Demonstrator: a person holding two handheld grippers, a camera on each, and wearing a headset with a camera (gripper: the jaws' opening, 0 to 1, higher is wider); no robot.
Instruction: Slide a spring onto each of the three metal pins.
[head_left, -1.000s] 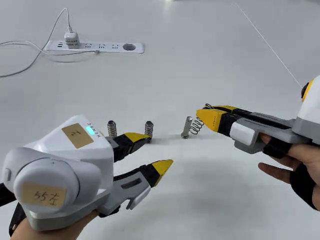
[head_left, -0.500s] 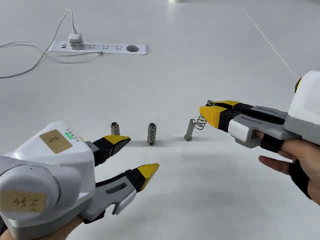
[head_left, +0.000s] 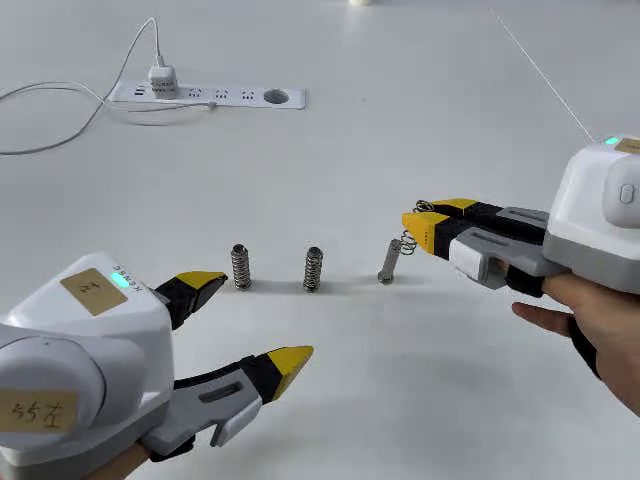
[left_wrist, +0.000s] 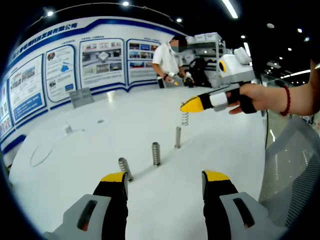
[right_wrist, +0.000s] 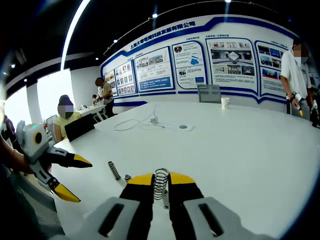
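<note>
Stretching wide and white, the counter (head_left: 400, 120) carries a power strip (head_left: 210, 96) near its far edge. Three pins stand in a row: the left pin (head_left: 241, 267) and middle pin (head_left: 313, 268) are already sleeved, the right pin (head_left: 388, 262) is bare. The right tool (head_left: 417, 212) pinches a loose spring (head_left: 408, 243) just beside that pin's top. The left tool (head_left: 265, 314) hangs spread wide, near the row. The gripper views add a showroom wall of blue-trimmed display boards (right_wrist: 200, 55) and people (left_wrist: 167, 57) standing beyond.
</note>
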